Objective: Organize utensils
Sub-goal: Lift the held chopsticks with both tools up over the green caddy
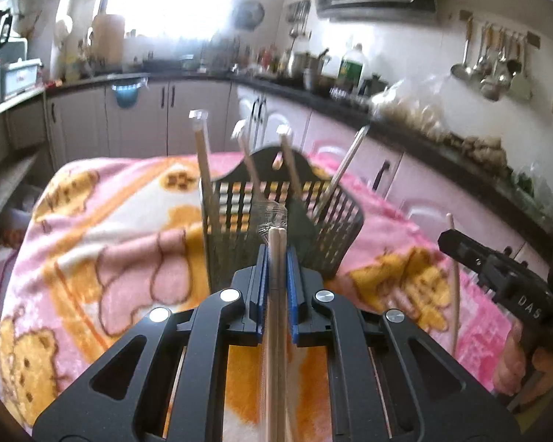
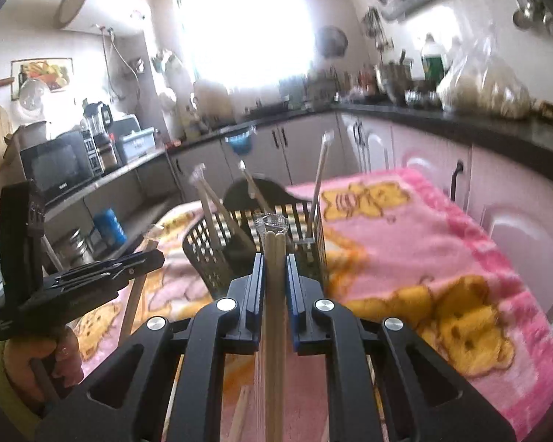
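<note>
Now both grippers are up above the table, each clenched on wooden chopsticks. The left gripper [image 1: 277,254] grips a pair of chopsticks [image 1: 277,294] lengthwise between its blue pads, tips pointing toward the black slotted utensil basket [image 1: 276,228], which stands just beyond on the pink blanket [image 1: 92,228]. The right gripper [image 2: 275,261] clamps its own chopsticks [image 2: 274,294] the same way, aimed at the same basket from the other side. Several chopsticks already lean upright in the basket, fanned apart, with what looks like clear plastic at their upper ends.

To do this step well, I would say each hand should carry its sticks over the basket's rim, tilt them toward vertical, and lower the tips into an open gap between the ones already standing, rather than onto them. One hand at a time seems wiser, since the two grippers are near each other and could knock together. Letting go only once the tips are well inside should keep the sticks from sliding out onto the blanket. The light basket may tip if its wall is pushed.
</note>
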Demonstrator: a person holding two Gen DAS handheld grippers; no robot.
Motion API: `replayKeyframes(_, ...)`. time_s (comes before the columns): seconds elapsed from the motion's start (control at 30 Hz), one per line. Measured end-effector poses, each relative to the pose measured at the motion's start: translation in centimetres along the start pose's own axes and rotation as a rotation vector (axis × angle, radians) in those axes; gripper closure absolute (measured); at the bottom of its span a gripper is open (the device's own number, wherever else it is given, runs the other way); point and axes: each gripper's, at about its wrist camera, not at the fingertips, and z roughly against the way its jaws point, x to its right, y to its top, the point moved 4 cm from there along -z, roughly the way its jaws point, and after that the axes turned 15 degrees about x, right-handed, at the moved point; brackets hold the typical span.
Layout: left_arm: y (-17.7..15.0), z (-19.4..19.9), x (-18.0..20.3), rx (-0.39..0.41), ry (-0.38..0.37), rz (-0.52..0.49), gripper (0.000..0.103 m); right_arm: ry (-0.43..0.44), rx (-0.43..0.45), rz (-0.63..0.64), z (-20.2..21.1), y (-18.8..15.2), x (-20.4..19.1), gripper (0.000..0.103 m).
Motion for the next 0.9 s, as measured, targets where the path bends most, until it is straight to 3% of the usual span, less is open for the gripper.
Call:
replayKeyframes(0.33,3.7,-0.5,1.9,0.084,-0.031,-0.003,0.099,0.010,0.126,0.017,1.9,4.0,0.0,0.092)
replayKeyframes(0.9,9.9,-1.9,2.1,0.203,-0.032,0.021,0.102,0.004,0.245,0.040,1.2,9.1,0.7,0.092)
